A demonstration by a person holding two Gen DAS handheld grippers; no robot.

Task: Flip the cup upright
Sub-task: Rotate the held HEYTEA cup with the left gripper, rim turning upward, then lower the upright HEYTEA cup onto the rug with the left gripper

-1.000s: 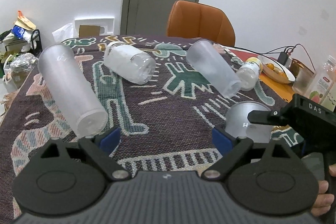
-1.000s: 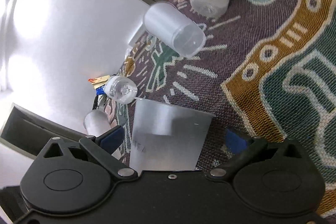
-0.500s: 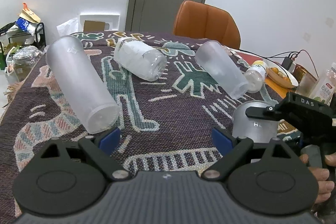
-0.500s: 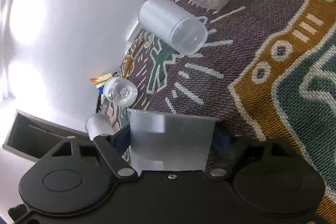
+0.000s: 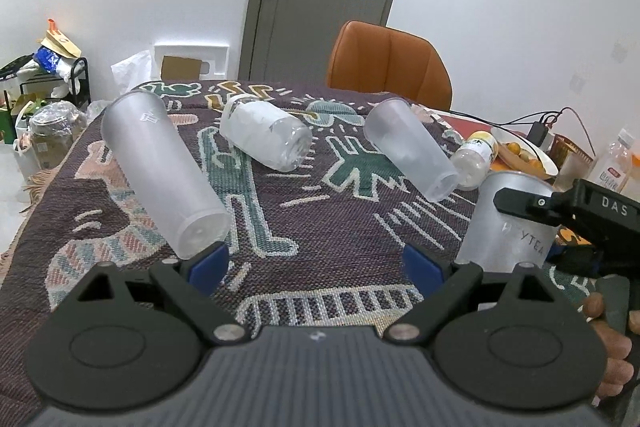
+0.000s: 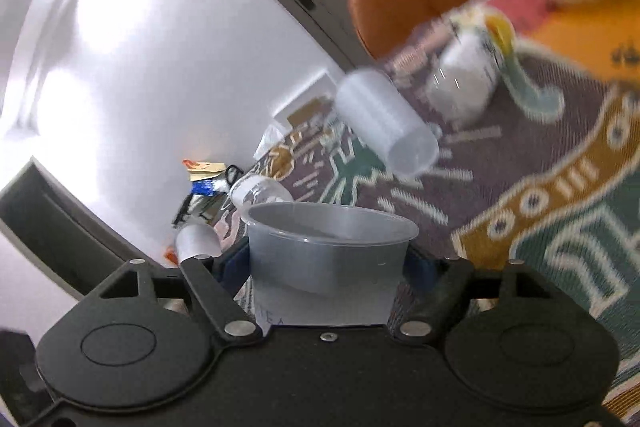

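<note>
Right tool [image 6: 326,263]: blue-padded fingers clamped on either side of the frosted cup [image 6: 326,259]. Cup mouth faces up in the right wrist view and the printed side faces the camera; in the left wrist view the same cup [image 5: 508,223] stands nearly upright at 3 o'clock, its rim tilted slightly, its base hidden behind the left tool. Whether it touches the cloth, I cannot tell.

Left tool [image 5: 316,263]: blue pads spread wide apart, holding nothing, hovering over the patterned cloth [image 5: 320,219] that covers the worktop.

Tall frosted tumbler [image 5: 160,175]: lying on its side at 10 o'clock, closed base just beside the left pad.

Clear bottle [image 5: 266,137]: lying on its side at 12 o'clock, well apart from both tools.

Second frosted tumbler [image 5: 410,153]: lying on its side at 1 o'clock, between the clear bottle and the small yellow-capped bottle [image 5: 474,159], which lies beside it.

Orange chair [image 5: 388,65]: beyond the far edge of the worktop.
</note>
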